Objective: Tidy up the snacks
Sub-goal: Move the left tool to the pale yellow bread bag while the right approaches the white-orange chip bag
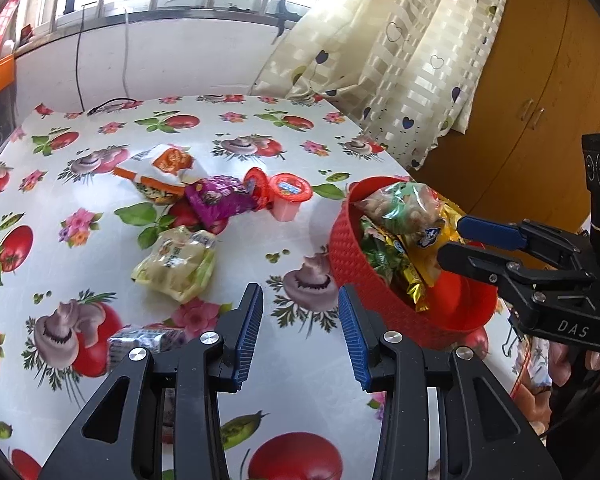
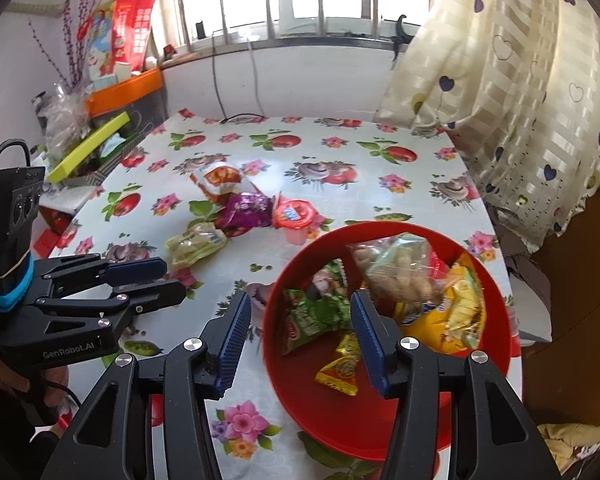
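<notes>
Both tools gape wide and empty: the right tool (image 2: 300, 344) hangs over the red basket (image 2: 496, 276) at lower right, apparently just unloading, while the left tool (image 1: 300, 336) faces loose snack packets (image 1: 176, 262) mid-tabletop

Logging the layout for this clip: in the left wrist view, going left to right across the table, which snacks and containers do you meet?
Silver-wrapped snack → pale green packet → purple packet → red-lidded jelly cup → red basket, with the peanut bag in it → right gripper over the basket.
</notes>
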The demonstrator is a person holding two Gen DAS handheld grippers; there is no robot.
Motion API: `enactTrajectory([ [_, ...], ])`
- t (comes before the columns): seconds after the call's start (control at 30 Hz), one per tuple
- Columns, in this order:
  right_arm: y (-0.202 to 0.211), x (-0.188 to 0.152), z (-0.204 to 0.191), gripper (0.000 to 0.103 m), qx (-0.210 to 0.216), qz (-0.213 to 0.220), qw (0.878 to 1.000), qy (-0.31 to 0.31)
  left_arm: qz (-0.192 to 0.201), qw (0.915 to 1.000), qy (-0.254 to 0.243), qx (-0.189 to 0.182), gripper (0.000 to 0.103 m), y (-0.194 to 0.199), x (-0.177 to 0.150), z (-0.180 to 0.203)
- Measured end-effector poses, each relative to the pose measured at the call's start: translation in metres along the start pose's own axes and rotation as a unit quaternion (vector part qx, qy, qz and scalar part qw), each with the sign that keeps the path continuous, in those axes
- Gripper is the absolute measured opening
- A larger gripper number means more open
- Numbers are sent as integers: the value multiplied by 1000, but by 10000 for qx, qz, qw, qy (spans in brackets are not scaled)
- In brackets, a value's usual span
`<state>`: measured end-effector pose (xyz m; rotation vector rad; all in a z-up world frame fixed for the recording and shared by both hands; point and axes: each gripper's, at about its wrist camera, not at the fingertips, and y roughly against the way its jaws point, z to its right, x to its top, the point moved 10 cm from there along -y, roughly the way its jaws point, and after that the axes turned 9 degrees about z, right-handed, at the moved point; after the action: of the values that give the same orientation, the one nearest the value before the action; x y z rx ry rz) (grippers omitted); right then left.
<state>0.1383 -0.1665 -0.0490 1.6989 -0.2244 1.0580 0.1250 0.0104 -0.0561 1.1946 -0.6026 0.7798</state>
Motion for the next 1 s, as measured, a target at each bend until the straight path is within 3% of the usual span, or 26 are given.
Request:
enactTrajectory([
  [0.47, -15, 5, -26, 50, 191, -81, 9996, 186, 120, 9990, 230, 355, 41, 10, 5, -44],
  [1.0, -37, 11, -41, 53, 292, -223, 9990, 250, 0, 9988, 253, 409, 45, -3, 5, -67],
])
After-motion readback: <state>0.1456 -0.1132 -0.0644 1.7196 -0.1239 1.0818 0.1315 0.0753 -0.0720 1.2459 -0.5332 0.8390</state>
